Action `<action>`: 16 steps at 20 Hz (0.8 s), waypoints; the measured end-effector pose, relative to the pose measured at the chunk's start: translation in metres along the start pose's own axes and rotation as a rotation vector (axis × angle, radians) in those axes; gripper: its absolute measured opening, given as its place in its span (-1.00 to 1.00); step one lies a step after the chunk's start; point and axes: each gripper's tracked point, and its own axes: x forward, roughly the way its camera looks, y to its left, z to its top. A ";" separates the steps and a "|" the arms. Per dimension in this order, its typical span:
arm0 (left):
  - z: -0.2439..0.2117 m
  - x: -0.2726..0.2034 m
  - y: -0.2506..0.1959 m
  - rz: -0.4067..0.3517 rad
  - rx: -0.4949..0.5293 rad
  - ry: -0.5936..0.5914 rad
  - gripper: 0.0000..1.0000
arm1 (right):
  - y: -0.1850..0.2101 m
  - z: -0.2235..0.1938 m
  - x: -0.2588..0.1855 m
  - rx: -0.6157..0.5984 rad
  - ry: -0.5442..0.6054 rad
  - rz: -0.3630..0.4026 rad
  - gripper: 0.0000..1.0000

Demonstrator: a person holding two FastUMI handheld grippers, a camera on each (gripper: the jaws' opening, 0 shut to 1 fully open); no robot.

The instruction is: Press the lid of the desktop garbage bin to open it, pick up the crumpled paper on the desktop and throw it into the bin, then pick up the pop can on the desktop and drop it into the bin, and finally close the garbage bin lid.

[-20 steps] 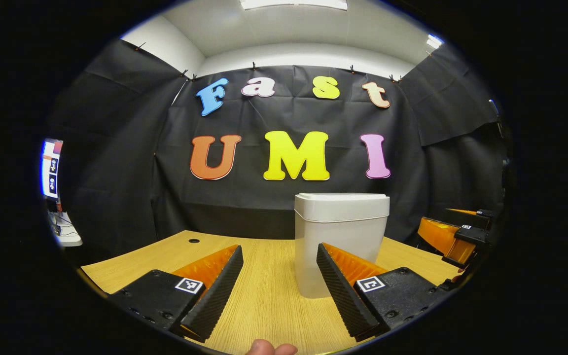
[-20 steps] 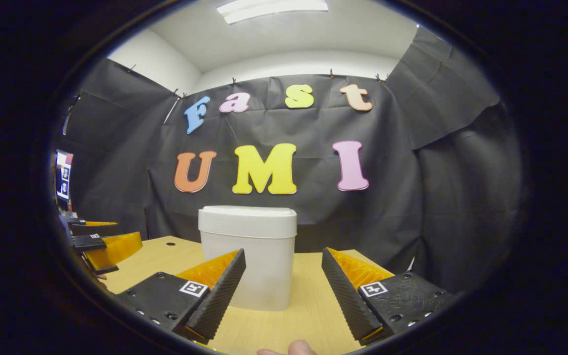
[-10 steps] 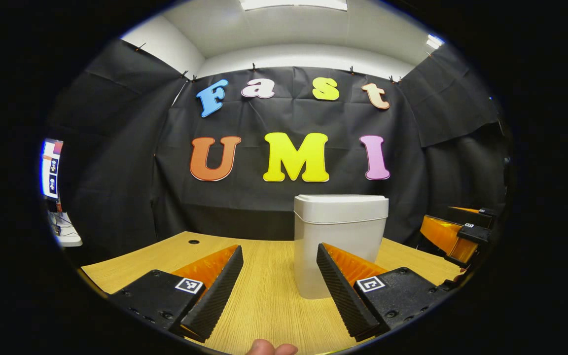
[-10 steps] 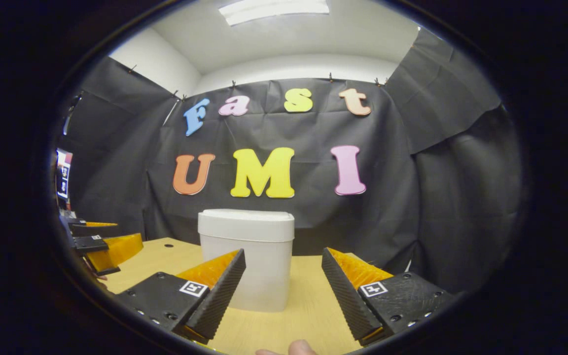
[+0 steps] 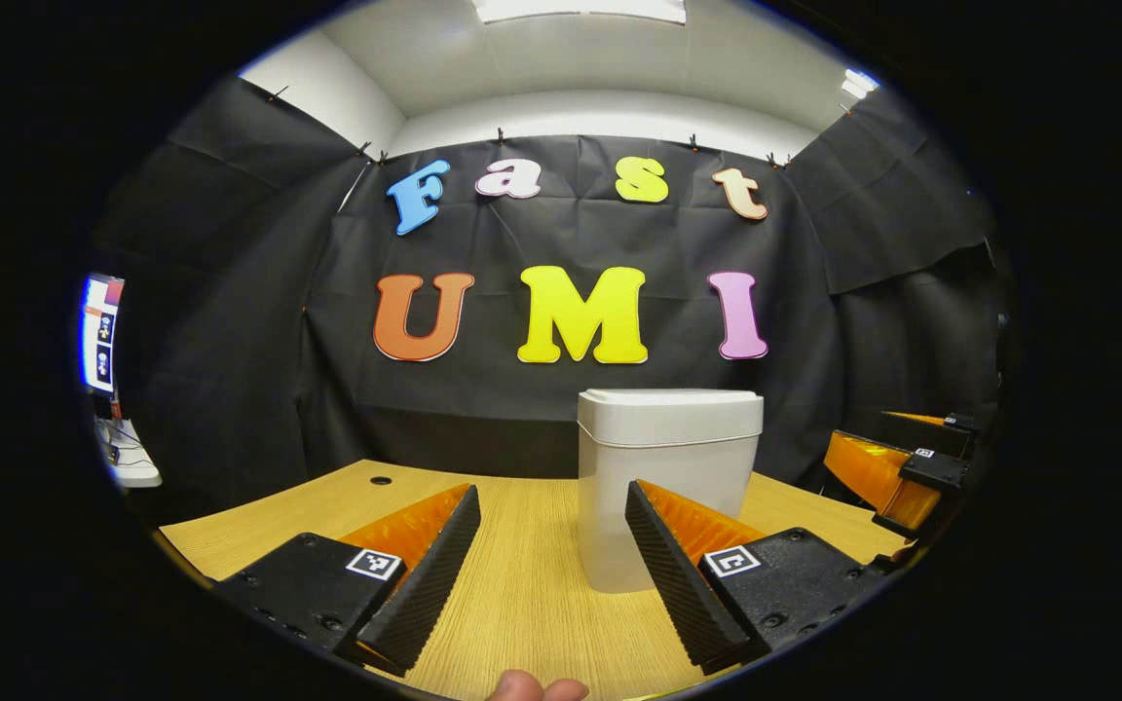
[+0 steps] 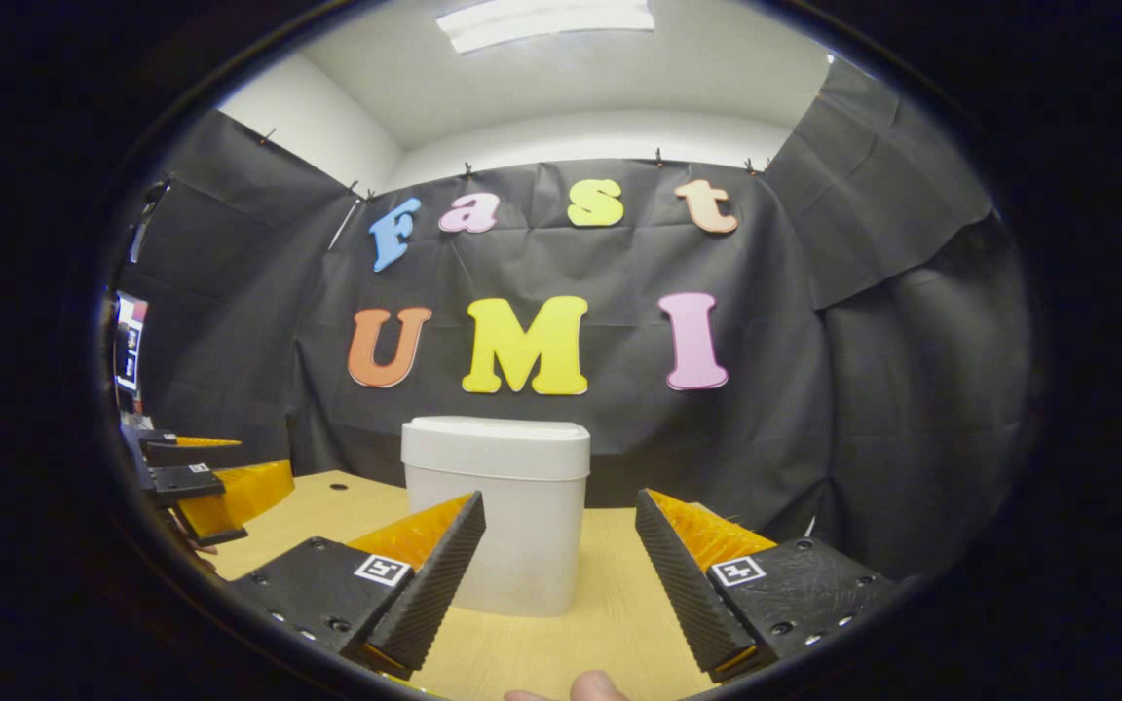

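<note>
A white desktop garbage bin point(image 5: 668, 487) stands upright on the wooden desk point(image 5: 522, 584) with its lid point(image 5: 670, 404) closed. In the left gripper view my left gripper point(image 5: 551, 574) is open and holds nothing; the bin stands just beyond its right finger. In the right gripper view the bin point(image 6: 498, 516) is ahead, slightly left of centre, lid point(image 6: 497, 438) down. My right gripper point(image 6: 561, 584) is open too, with nothing between its fingers. The right gripper point(image 5: 897, 472) shows at the far right of the left gripper view. At the left edge of the right gripper view is the left gripper point(image 6: 210, 487).
A small round hole point(image 5: 382, 481) marks the desk's far left part. The black cloth wall closes the desk behind and on both sides. A fingertip point(image 5: 532, 687) shows at the bottom of the left gripper view, and another fingertip point(image 6: 580, 689) at the bottom of the right gripper view.
Both views have tilted up slightly, so the bin and wall sit a little lower. In the right gripper view the bin has shifted a little to the right. Both grippers remain open.
</note>
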 end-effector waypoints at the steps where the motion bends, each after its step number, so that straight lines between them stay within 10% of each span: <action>1: 0.000 0.000 0.001 0.001 -0.001 -0.001 0.93 | 0.000 0.001 -0.001 0.003 0.001 0.002 0.92; 16: 0.001 -0.001 0.000 -0.001 -0.003 -0.002 0.93 | 0.001 -0.001 -0.004 0.014 0.004 0.000 0.92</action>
